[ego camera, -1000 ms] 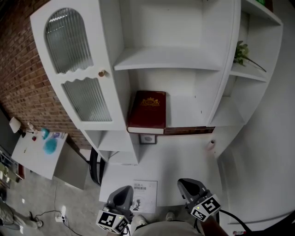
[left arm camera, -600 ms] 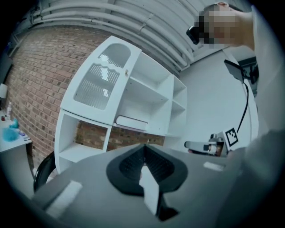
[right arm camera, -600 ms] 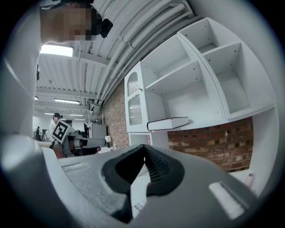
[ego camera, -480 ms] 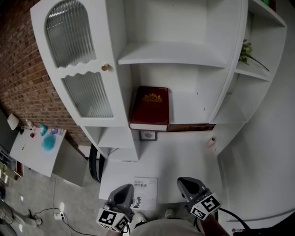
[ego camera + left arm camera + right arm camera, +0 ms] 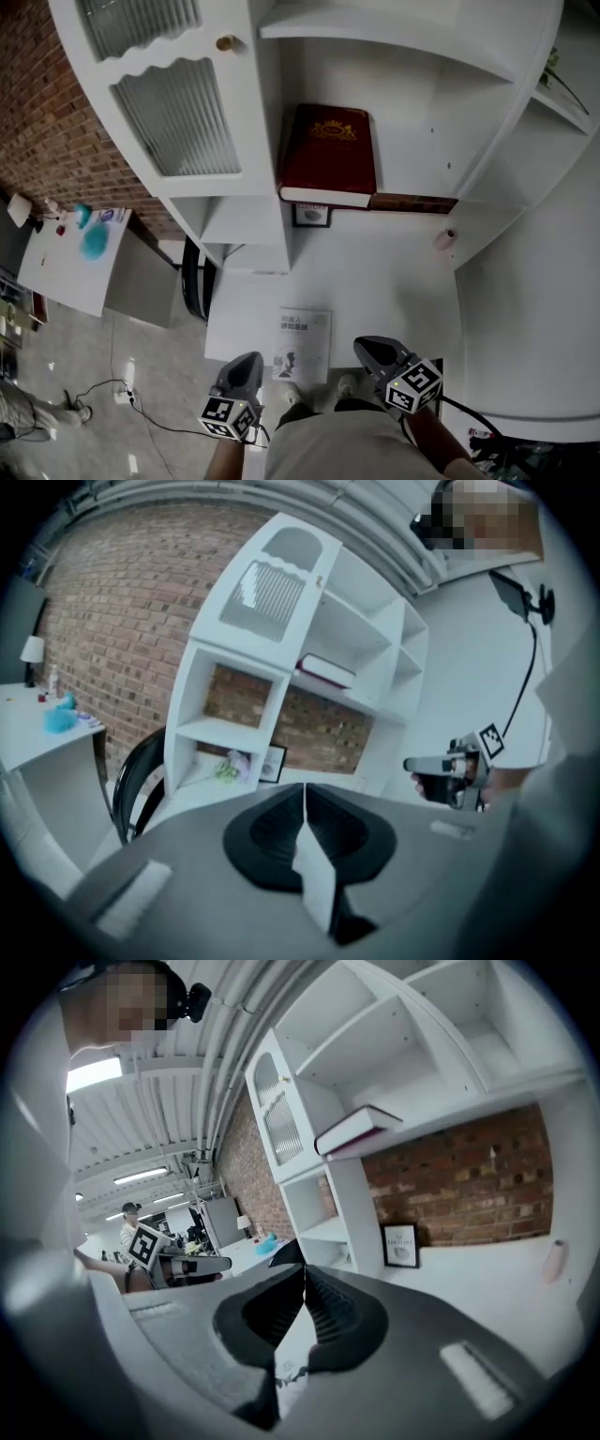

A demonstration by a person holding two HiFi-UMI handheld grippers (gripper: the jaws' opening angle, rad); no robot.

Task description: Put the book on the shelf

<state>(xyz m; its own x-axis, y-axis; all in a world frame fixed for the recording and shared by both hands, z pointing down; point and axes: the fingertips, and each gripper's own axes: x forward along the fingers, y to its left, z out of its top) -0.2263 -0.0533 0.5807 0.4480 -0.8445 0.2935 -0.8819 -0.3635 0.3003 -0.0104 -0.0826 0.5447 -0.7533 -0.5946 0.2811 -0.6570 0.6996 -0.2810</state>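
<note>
A dark red book (image 5: 328,155) with a gold crest lies flat on a middle shelf of the white shelf unit (image 5: 412,202). It also shows in the left gripper view as the book (image 5: 326,670) and in the right gripper view as the book (image 5: 361,1129). Both grippers hang well below and in front of it, near the desk's front edge. My left gripper (image 5: 249,364) is shut and holds nothing. My right gripper (image 5: 369,347) is also shut and empty. In each gripper view the jaws (image 5: 304,794) (image 5: 302,1283) meet in a thin line.
A white desk top (image 5: 394,281) runs under the shelves, with a printed sheet (image 5: 305,344), a small framed picture (image 5: 311,216) and a pink cylinder (image 5: 445,239). A black chair (image 5: 191,281) stands at the left. Further left is a side table (image 5: 66,272) with a teal object.
The head view has tilted down: the shelf unit and book now sit higher in the picture. Both grippers stay shut and low near the desk's front edge.
</note>
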